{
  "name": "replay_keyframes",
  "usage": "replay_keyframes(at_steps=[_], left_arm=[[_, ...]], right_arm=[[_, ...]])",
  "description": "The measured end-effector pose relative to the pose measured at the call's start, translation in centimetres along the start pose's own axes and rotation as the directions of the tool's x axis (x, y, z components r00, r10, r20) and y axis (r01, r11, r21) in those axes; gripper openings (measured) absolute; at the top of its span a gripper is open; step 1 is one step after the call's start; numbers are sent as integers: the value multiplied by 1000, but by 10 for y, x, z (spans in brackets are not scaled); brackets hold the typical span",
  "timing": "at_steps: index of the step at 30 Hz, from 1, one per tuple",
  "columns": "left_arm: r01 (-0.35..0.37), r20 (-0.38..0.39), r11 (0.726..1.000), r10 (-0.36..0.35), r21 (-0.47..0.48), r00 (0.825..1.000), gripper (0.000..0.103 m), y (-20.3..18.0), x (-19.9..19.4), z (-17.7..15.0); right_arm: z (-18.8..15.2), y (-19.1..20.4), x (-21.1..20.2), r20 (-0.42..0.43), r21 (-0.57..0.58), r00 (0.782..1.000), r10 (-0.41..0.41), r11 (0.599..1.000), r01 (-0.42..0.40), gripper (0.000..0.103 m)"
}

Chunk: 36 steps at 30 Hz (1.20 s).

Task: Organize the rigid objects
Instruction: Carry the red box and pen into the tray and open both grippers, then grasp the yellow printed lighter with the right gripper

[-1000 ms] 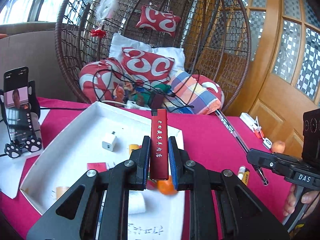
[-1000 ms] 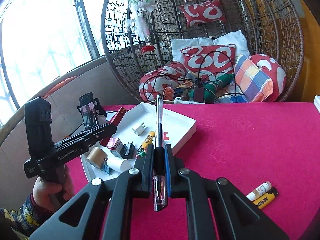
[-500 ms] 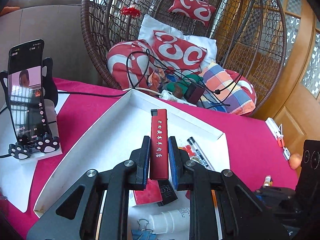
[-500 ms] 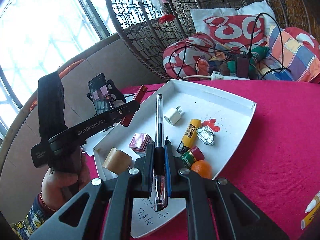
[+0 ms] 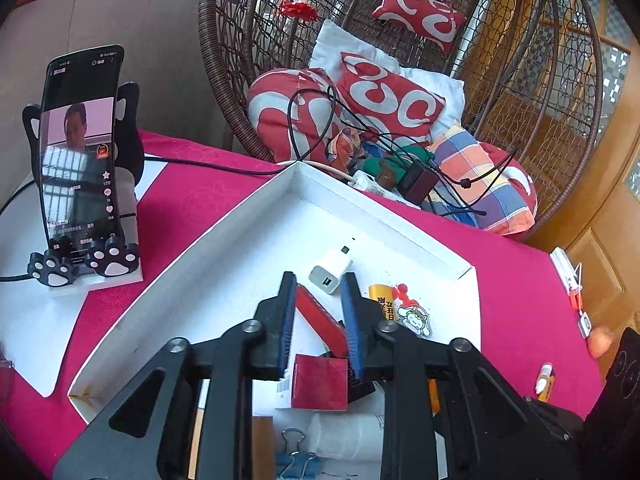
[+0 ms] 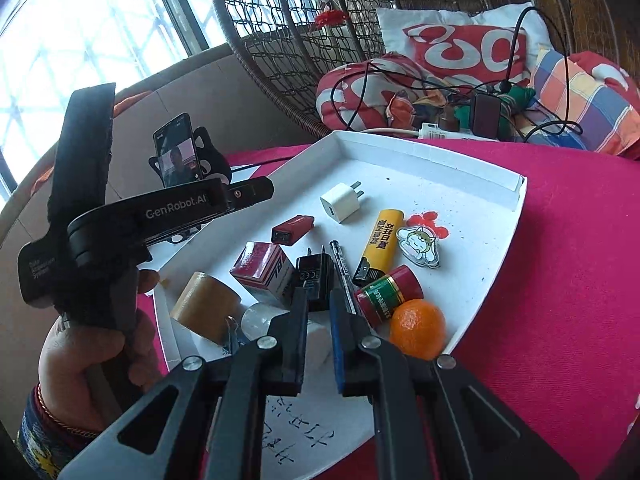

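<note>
Left gripper [image 5: 318, 312] jaws apart over white tray [image 5: 224, 240], gripping nothing, red lighter [image 6: 293, 229] lying flat in tray, right gripper [image 6: 319, 308] jaws apart and empty, clear pen [image 6: 341, 266] in tray beside black charger [image 6: 315, 276], yellow lighter [image 6: 380, 245] nearby

The left wrist view looks down along its tongs [image 5: 318, 316], close over the white tray [image 5: 224, 240], facing the wicker chair [image 5: 500, 60]; the right wrist view sits nearer the tray's [image 6: 516, 196] front edge, angled leftward toward the window [image 6: 80, 40]; both share the tray, white charger [image 5: 331, 270] [image 6: 344, 202], phone stand [image 5: 80, 160] [image 6: 178, 158] and cushions.
</note>
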<state>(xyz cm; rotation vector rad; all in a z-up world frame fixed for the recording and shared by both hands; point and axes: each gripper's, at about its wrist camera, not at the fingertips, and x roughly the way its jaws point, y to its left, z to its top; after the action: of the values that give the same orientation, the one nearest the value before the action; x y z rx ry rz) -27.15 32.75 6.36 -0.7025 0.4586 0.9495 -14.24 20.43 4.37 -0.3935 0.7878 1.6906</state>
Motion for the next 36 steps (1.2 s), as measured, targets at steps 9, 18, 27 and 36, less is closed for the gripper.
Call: replay_keyframes(at_steps=[9, 18, 27, 36], left_arm=[[-47, 102, 999, 48, -14, 994, 103, -15, -38, -9], [-6, 142, 998, -3, 60, 990, 103, -53, -58, -24], [122, 106, 983, -137, 139, 985, 103, -96, -62, -41], [185, 33, 968, -194, 172, 981, 103, -119, -53, -54]], right_arm=[[-4, -4, -33, 114, -15, 993, -30, 999, 32, 103], [-9, -14, -70, 246, -19, 966, -81, 996, 88, 103], [-12, -43, -95, 298, 52, 947, -122, 992, 112, 103], [-21, -83, -119, 308, 128, 929, -207, 976, 175, 103]])
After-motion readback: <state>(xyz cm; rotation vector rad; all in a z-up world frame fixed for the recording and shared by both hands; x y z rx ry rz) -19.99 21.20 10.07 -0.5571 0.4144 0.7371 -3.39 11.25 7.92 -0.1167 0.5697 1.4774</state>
